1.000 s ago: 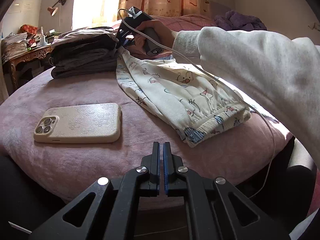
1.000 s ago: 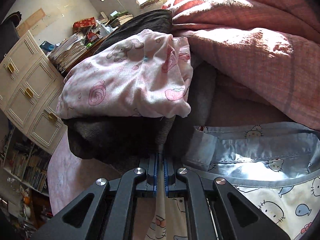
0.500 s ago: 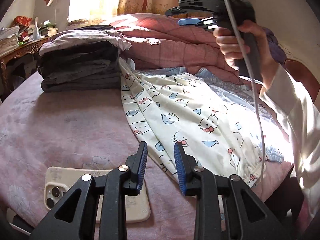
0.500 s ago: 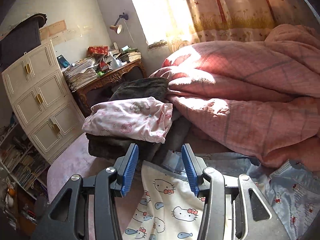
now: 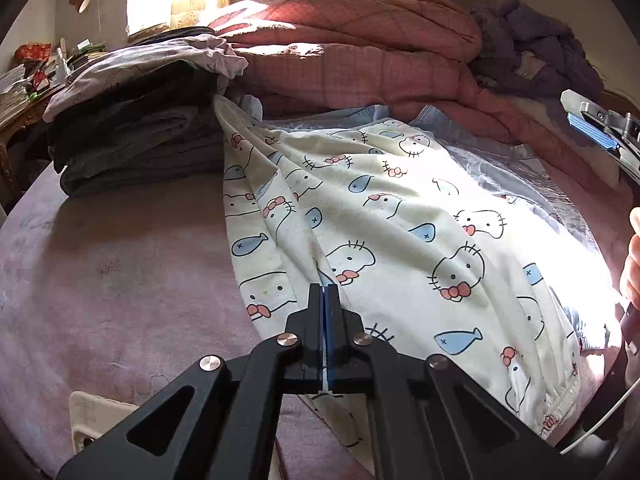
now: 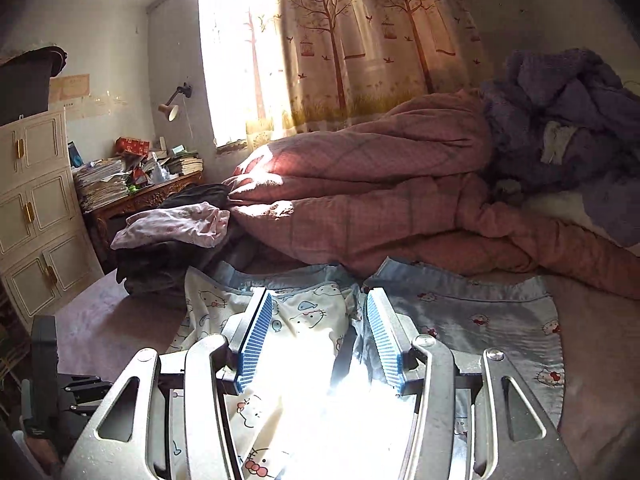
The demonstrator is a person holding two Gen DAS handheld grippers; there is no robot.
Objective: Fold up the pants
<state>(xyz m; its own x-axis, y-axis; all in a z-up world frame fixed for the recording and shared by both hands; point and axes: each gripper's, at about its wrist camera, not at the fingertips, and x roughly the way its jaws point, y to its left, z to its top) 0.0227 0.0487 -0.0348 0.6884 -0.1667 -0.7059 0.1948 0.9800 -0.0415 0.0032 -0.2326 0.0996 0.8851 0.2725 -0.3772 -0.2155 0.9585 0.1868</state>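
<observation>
I see cream pants [image 5: 384, 216] printed with cartoon cats, pink bows and blue fish, a pale blue satin garment [image 6: 480, 320] with the same cats, a pink checked quilt [image 6: 380, 200], and tree-patterned curtains [image 6: 360, 40].

Bed [image 5: 132, 264]: pants [image 5: 384, 216], clothes stack [image 5: 136, 140], quilt [image 5: 360, 52]

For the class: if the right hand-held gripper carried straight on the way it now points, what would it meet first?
Most likely the cat-print pants: the right hand-held gripper stands open and tilted slightly down, with that cloth lying between and ahead of its fingers. Past it lies the pink quilt, though depth is hard to judge.
</observation>
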